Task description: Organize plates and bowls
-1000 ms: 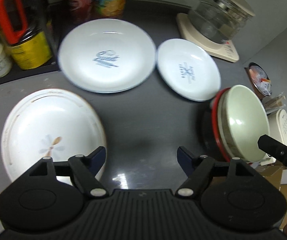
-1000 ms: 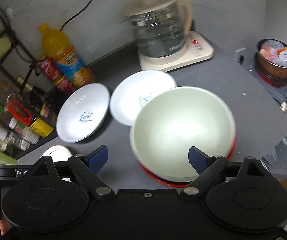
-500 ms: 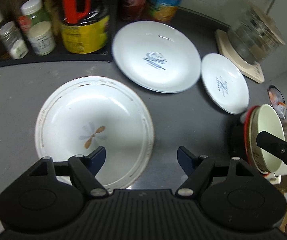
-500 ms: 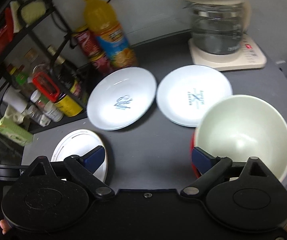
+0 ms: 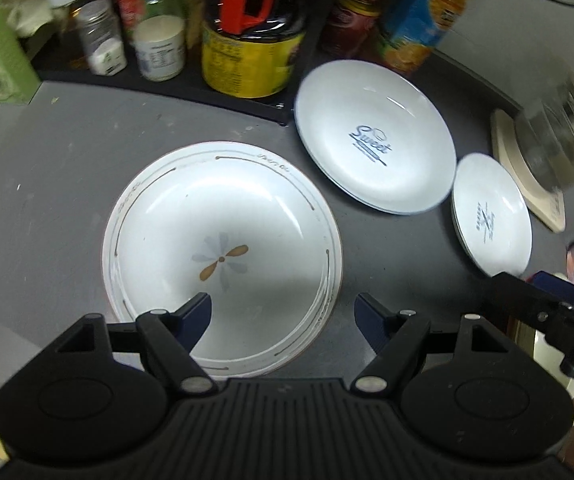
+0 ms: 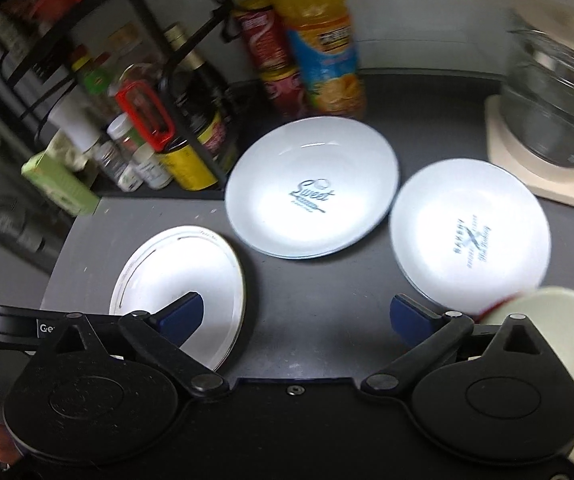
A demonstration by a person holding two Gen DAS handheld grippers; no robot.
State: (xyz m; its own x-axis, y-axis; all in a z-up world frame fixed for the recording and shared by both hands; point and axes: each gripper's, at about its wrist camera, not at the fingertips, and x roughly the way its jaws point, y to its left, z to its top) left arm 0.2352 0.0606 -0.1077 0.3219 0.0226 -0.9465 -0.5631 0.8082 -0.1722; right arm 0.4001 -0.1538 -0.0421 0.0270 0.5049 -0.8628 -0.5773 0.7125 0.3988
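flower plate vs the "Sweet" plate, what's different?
Print: the flower plate has a blue and tan flower at its centre; the Sweet plate carries dark "Sweet" lettering.
Rim: the flower plate has thin brownish line segments around a stepped rim; the Sweet plate's rim is plain with a bluish edge.
Position: the flower plate lies nearest the left tool; the Sweet plate lies farther back, by the bottles.
Shared: both white, empty, upright on the grey counter.

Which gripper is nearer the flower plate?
Left. The left gripper hovers open at the flower plate, one finger over its bowl. The right gripper, also open, sits further right, toward the pale green bowl.
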